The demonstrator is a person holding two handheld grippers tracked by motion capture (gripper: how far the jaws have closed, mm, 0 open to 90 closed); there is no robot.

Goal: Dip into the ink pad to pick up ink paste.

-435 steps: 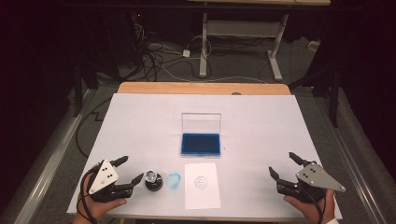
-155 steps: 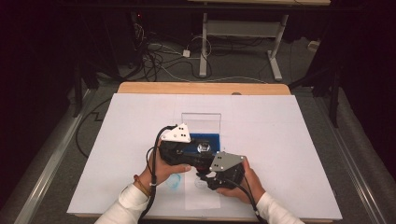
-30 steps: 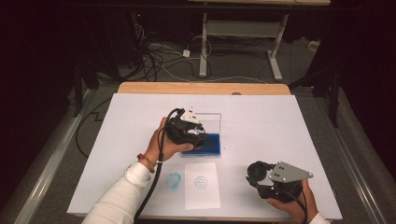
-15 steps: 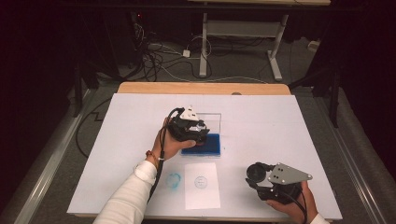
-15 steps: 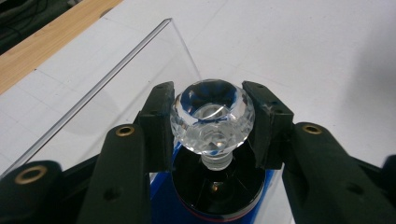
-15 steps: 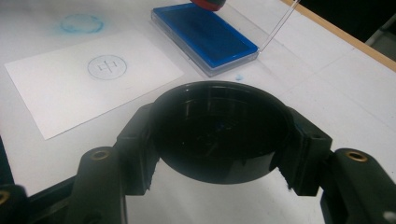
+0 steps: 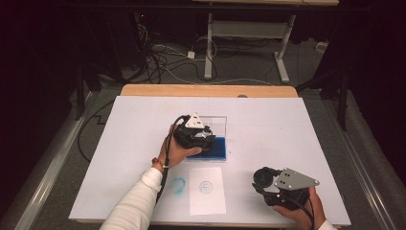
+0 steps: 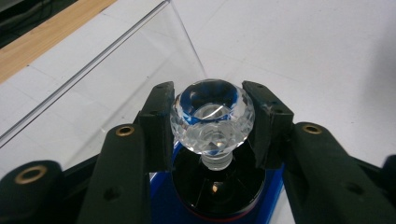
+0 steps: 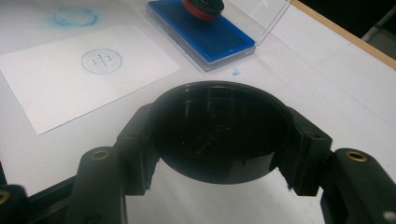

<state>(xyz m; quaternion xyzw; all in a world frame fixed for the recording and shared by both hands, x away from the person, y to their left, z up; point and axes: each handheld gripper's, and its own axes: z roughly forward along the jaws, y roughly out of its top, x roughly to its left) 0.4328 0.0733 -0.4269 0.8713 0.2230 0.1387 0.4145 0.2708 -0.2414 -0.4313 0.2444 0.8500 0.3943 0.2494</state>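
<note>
— High view first: what's the biggest thing?
— A white bench [image 7: 119, 158], with a blue ink pad [image 7: 216, 148] near its middle, its clear lid [image 7: 218, 125] standing open behind it. Nearer the person lies a sheet of paper [image 7: 207, 191] bearing a round blue print, and a blue smudge [image 7: 177, 184] just beside it on the left.
— And the left tool?
— The left tool [image 8: 212, 116] is over the pad, pinching the stamp [image 8: 212, 122] by its clear faceted knob; the knob sits squarely between the jaws, and the stamp's dark body rests on the blue pad below.
— The right one?
— The right tool [image 9: 219, 135] is well apart, near the front right of the bench, clamped on a round black cap [image 9: 219, 128] held between its jaws.
</note>
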